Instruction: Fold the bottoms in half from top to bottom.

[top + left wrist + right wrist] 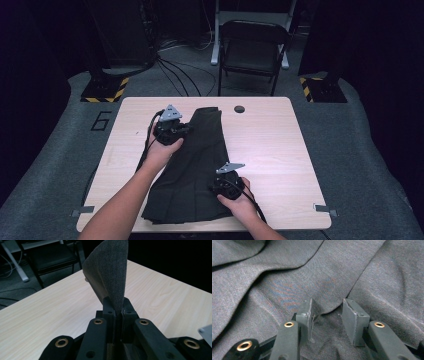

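One dark charcoal woven cloth garment lies along the middle of the pale wooden table, running from the far edge toward the near edge, wider at my end. It is the single piece of fabric here. My left gripper sits at the cloth's far left edge; in the left gripper view its two jaws are pressed together on a fold of that grey fabric, which stands up from between them above the tabletop. My right gripper rests low on the near right part of the garment. In the right gripper view its two jaws stand apart, tips down against the cloth, with a raised crease lying between them, not pinched. Beyond the table stands one black folding chair on the grey floor.
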### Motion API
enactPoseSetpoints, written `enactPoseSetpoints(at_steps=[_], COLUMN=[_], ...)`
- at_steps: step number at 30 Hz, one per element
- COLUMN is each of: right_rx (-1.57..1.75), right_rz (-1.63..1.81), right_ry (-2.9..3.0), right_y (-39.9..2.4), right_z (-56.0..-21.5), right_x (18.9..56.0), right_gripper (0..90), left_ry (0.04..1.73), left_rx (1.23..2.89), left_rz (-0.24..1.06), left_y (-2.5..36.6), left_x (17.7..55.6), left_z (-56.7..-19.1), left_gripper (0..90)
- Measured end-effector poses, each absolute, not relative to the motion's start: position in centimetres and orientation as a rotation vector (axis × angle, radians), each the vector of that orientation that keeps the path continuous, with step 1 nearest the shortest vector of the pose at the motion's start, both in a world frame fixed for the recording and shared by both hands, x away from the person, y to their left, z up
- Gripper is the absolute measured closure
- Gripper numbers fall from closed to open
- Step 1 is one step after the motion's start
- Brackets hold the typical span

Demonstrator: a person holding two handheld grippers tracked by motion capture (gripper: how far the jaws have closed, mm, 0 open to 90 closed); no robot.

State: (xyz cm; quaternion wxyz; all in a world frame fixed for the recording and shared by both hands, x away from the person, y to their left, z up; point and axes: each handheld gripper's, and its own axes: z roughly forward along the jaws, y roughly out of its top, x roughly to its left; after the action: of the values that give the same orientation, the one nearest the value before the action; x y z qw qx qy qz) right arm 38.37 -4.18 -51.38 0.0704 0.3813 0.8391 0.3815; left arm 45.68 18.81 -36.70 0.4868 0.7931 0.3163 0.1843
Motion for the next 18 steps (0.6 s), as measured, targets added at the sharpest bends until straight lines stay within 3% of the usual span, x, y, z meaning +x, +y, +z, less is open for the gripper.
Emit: enactPoseSetpoints(at_steps=[18], right_rx=[1.151], right_rz=[1.142], right_ry=[2.516], right_y=[-4.3], right_z=[-51.5], right_x=[38.4], right_gripper=[60.4], left_ry=[0.668], left_rx=[1.924], left_rz=[0.348], left_y=[19.9], left_x=[41.0], left_z=[-38.7], left_gripper=[85.1])
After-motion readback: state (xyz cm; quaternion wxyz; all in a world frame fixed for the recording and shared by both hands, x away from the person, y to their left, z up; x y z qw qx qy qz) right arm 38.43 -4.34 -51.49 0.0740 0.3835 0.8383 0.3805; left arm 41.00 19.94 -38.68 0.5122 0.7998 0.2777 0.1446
